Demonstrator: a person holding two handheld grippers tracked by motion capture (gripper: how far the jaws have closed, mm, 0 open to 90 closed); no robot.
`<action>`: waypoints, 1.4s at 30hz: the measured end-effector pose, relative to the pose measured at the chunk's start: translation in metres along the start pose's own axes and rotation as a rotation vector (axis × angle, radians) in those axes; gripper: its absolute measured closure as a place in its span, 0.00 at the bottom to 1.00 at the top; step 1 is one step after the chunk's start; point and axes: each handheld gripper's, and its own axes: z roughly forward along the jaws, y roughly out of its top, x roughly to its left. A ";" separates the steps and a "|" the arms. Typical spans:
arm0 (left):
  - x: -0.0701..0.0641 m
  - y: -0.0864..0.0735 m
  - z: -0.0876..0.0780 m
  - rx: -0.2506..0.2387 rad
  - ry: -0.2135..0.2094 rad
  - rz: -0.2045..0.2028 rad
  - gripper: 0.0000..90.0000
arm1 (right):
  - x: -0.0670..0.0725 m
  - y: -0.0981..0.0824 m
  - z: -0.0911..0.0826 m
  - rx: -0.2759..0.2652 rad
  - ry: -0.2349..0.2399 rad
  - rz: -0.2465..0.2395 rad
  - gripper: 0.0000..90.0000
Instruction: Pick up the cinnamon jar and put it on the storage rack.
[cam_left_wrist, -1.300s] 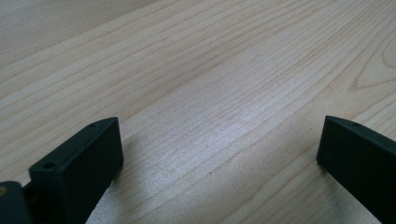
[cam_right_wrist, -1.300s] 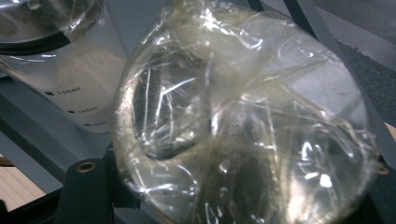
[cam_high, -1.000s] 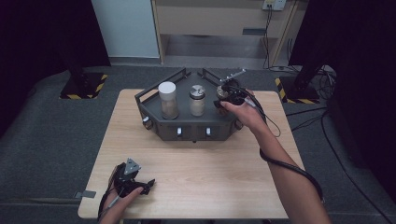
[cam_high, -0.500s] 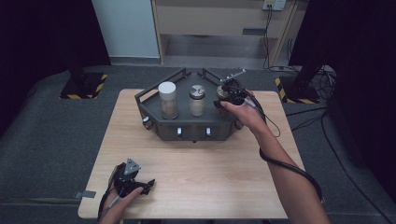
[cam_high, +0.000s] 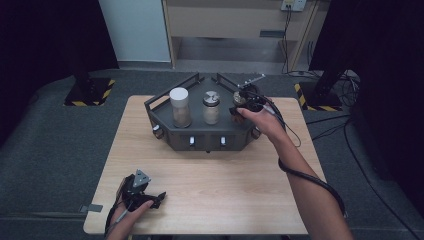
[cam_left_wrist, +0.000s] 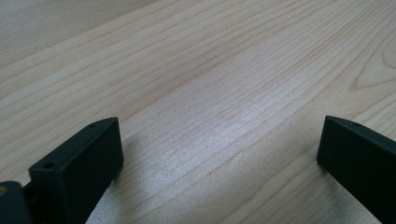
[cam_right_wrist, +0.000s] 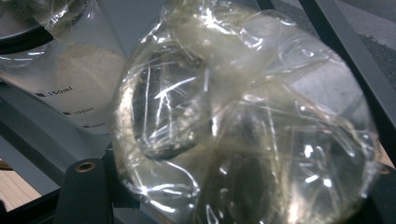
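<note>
Nothing moved over the last second: both hands parked exactly as before.

At 7 o'clock on the wooden table (cam_high: 215, 175), left gripper (cam_high: 142, 192) resting low, jaws spread wide over bare wood, grasping nothing. At 1 o'clock, right gripper (cam_high: 250, 103) reaching into the dark tray (cam_high: 165, 122), pressed close against a crinkled clear plastic-wrapped object (cam_right_wrist: 243, 116) at the tray's right end. Cannot tell whether clenched or released: one black jaw seen at lower left beside the wrap, the other hidden behind it.

Likely step, judged from the pose: taking hold of the wrapped item. Best done with a slow, square closure on the firm body beneath the film rather than on loose folds; slippery wrap apt to slide or tear. Worth lifting straight up, clear of the tray's raised frame and the neighbouring jars.

Containers, from 11 to 1 o'clock in the tray: tall jar with white lid (cam_high: 179, 106), pale contents; shorter graduated jar with silver lid (cam_high: 211, 107), marked 150 ml and 100 ml, pale granular fill to above the upper mark; wrapped item, contents unclear through glare.
</note>
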 end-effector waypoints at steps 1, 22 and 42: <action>0.000 0.000 0.000 0.000 0.000 0.000 0.00 | 0.000 0.000 0.000 0.000 0.000 0.000 0.34; 0.000 0.000 0.000 0.000 0.000 0.000 0.00 | 0.002 -0.002 0.000 -0.003 -0.011 -0.006 0.19; 0.000 0.000 0.000 0.003 0.000 0.003 0.00 | 0.007 -0.015 -0.022 -0.058 -0.011 -0.016 0.07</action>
